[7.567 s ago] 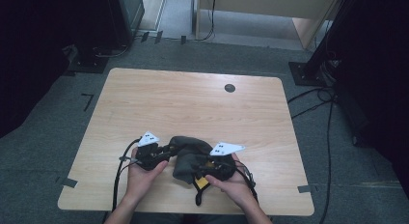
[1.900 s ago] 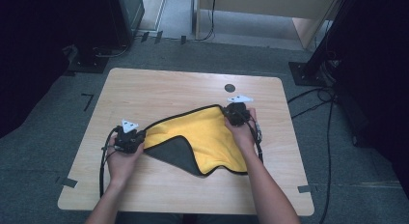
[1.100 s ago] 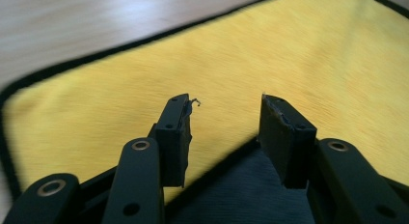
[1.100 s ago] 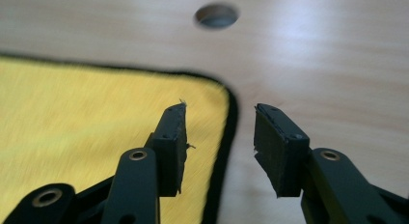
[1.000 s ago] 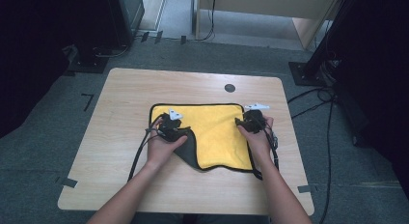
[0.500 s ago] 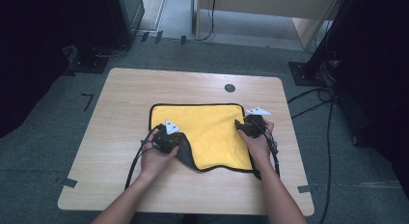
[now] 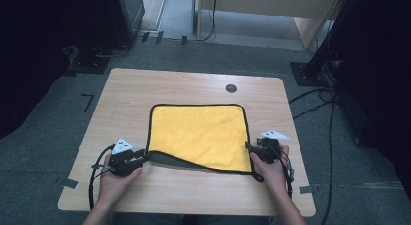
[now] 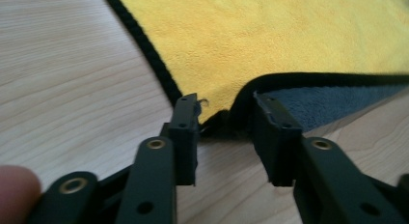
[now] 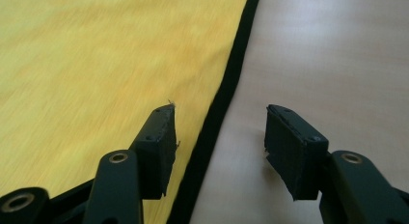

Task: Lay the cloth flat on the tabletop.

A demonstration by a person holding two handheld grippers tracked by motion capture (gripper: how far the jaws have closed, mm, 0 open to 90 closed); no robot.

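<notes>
A yellow cloth [image 7: 198, 135] with black edging lies spread almost flat in the middle of the wooden table [image 7: 145, 89]. My left gripper [image 7: 141, 157] is at the cloth's near left corner. In the left gripper view it [image 8: 224, 113] is open, and the corner sits just beyond its tips, slightly raised so the grey underside [image 8: 328, 101] shows. My right gripper [image 7: 251, 148] is at the near right corner. In the right gripper view it [image 9: 219, 125] is open astride the black edge [image 9: 226, 84], with yellow cloth [image 9: 96, 55] to its left and bare wood to its right.
A round dark grommet [image 7: 231, 88] sits in the table top beyond the cloth. Cables [image 7: 315, 104] and black stand bases [image 7: 310, 72] lie on the grey floor around the table. Bare wood surrounds the cloth on all sides.
The left gripper moved left and toward the near edge, drawing the folded corner out, so the cloth now lies spread. The right gripper shifted nearer along the right edge.
</notes>
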